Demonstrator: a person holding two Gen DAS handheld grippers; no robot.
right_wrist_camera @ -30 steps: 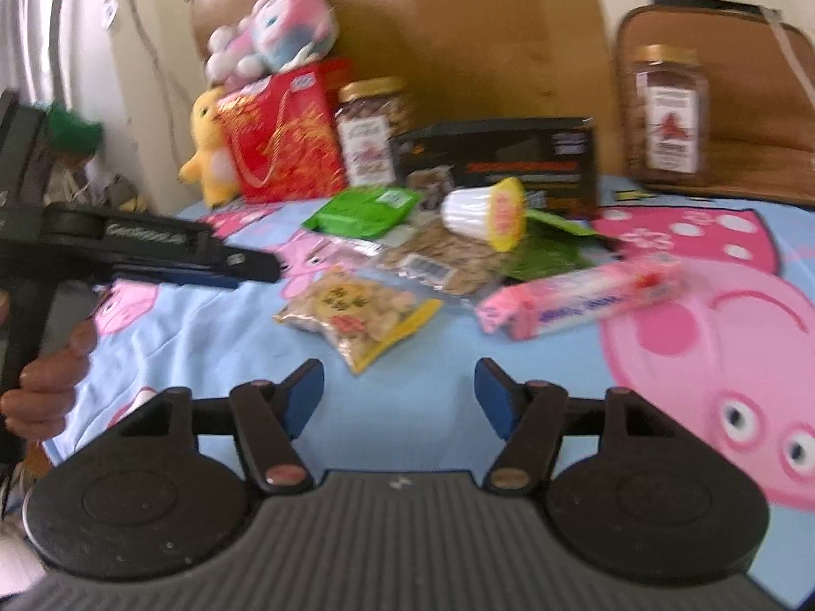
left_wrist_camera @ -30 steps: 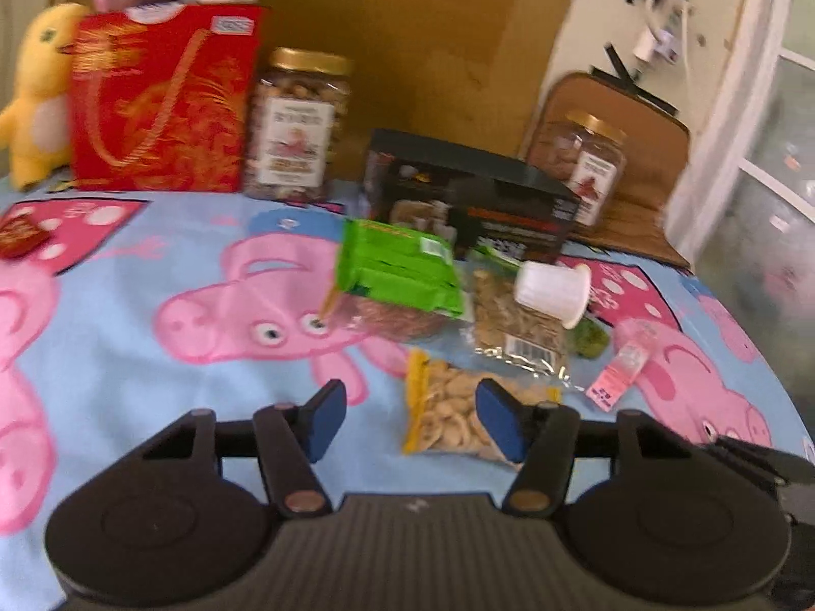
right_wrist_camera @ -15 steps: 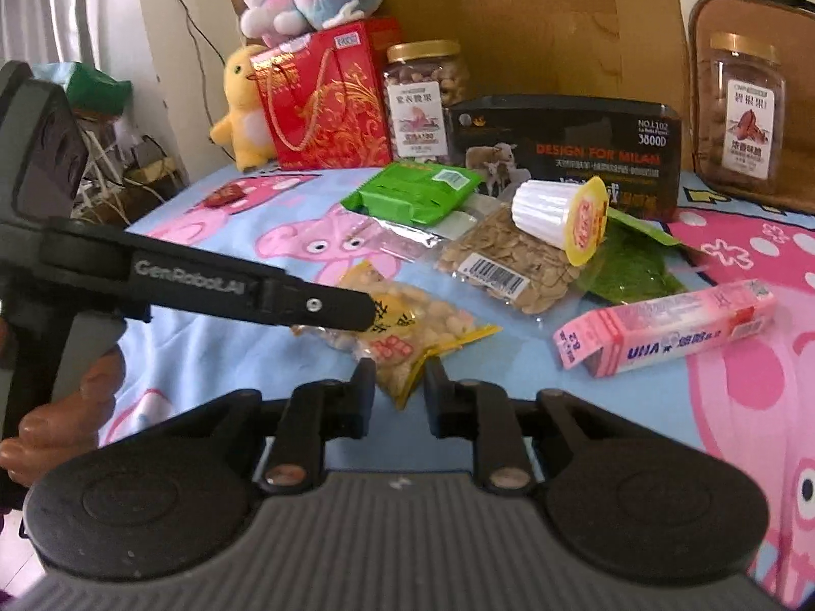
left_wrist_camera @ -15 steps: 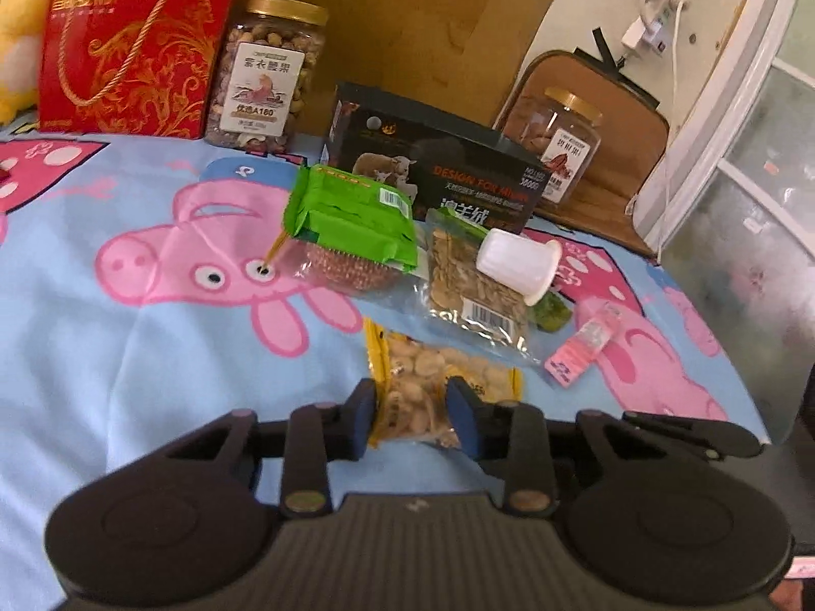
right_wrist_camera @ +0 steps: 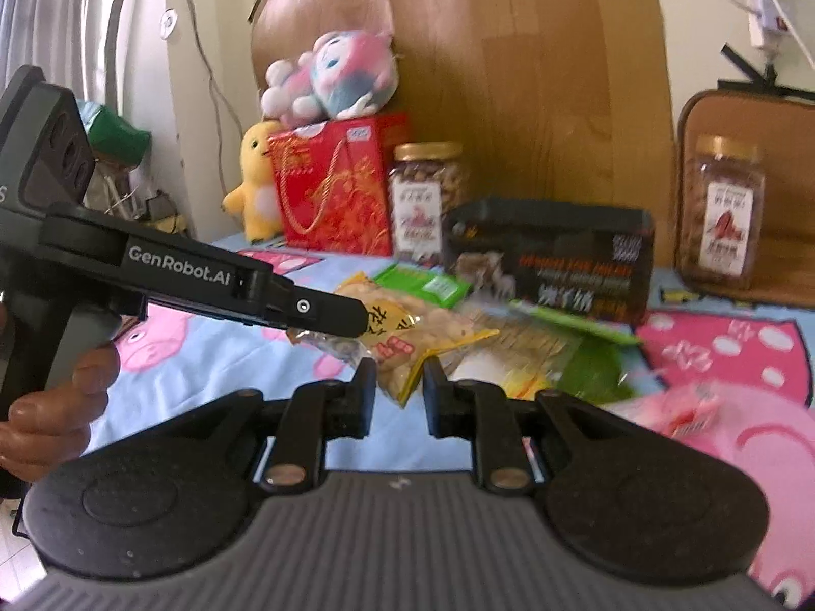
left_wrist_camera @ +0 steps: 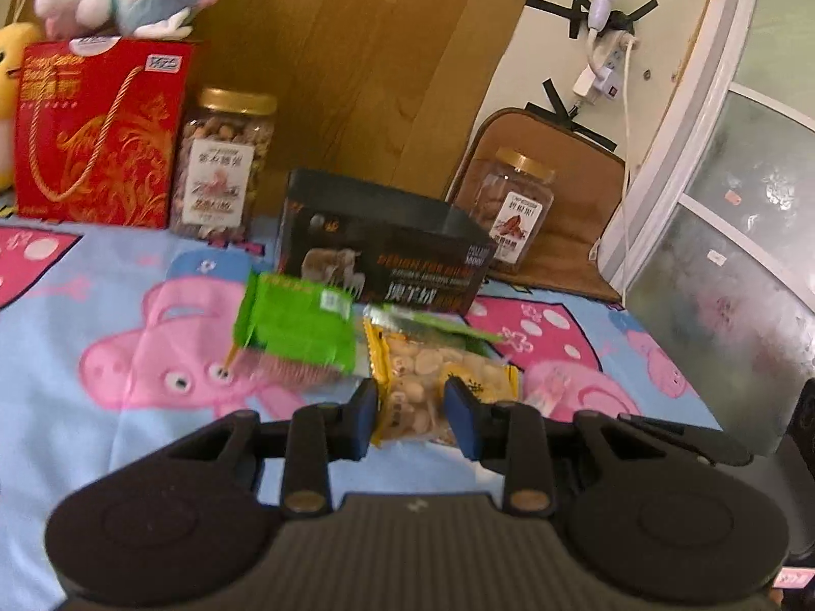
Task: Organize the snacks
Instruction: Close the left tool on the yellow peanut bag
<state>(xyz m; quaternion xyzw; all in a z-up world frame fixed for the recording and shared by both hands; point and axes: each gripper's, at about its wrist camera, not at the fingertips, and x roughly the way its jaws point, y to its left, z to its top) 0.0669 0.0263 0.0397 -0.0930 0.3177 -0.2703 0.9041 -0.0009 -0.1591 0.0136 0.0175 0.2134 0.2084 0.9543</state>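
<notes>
Left wrist | left gripper (left_wrist_camera: 411,410) clamps yellow peanut bag (left_wrist_camera: 433,382) | right gripper (right_wrist_camera: 400,387) clamps its corner

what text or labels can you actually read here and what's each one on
"GenRobot.AI" – white lettering on the arm of the left hand-held gripper, seen from the right wrist view.
Black box: orange and white print, too blurred to read.
Two nut jars: white labels, characters too blurred.
Red gift bag: gold characters, unreadable.
Yellow snack bag: black and red characters, not legible.
Green packet: label too blurred.
</notes>
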